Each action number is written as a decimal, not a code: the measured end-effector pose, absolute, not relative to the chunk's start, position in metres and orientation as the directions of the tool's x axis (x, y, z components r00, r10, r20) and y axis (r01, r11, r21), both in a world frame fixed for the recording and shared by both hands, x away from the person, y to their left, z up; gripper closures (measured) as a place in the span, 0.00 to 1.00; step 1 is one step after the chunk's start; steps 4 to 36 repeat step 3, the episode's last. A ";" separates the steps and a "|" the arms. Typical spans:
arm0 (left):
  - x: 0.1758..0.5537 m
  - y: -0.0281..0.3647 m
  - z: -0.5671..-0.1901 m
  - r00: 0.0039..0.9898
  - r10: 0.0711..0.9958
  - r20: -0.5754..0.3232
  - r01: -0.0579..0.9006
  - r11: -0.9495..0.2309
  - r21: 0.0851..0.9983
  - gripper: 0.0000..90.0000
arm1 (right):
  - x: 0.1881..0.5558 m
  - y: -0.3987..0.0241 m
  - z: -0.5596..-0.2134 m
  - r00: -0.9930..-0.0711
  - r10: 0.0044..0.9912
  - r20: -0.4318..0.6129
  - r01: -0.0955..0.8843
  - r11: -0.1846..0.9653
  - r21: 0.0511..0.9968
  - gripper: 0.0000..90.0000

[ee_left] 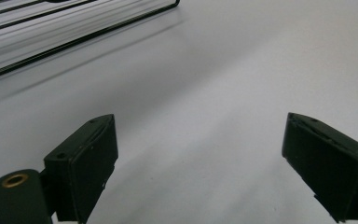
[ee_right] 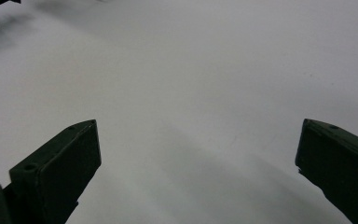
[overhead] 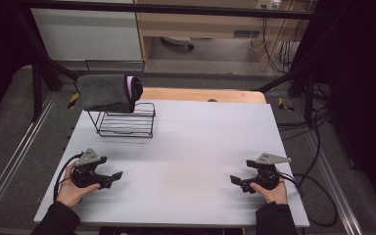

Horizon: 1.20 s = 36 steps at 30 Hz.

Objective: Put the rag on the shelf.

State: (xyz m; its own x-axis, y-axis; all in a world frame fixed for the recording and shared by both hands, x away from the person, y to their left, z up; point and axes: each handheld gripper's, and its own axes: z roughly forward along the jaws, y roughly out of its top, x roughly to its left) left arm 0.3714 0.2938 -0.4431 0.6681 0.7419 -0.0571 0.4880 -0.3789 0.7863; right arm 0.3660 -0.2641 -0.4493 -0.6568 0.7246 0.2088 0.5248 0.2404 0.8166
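I hold the left tool [overhead: 115, 177] at the lower left of the frame and the right tool [overhead: 237, 181] at the lower right, both low over the white tabletop [overhead: 196, 142], jaws wide and holding nothing. The wire rack [overhead: 126, 120] stands upper left, a grey towel [overhead: 105, 93] draped on it. I can read no writing.

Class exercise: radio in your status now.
Left gripper and right gripper open, empty, low over table. Grey cloth on wire rack, untouched. Path clear.
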 end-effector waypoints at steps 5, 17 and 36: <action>0.371 0.294 -0.444 0.670 0.740 -0.057 0.488 -0.382 0.785 0.12 | 0.365 -0.267 -0.451 -0.653 0.727 0.211 0.528 0.237 0.816 0.01; 0.371 0.294 -0.444 0.670 0.740 -0.057 0.488 -0.382 0.785 0.12 | 0.365 -0.267 -0.451 -0.653 0.727 0.211 0.528 0.237 0.816 0.01; 0.371 0.294 -0.444 0.670 0.740 -0.057 0.488 -0.382 0.785 0.12 | 0.365 -0.267 -0.451 -0.653 0.727 0.211 0.528 0.237 0.816 0.01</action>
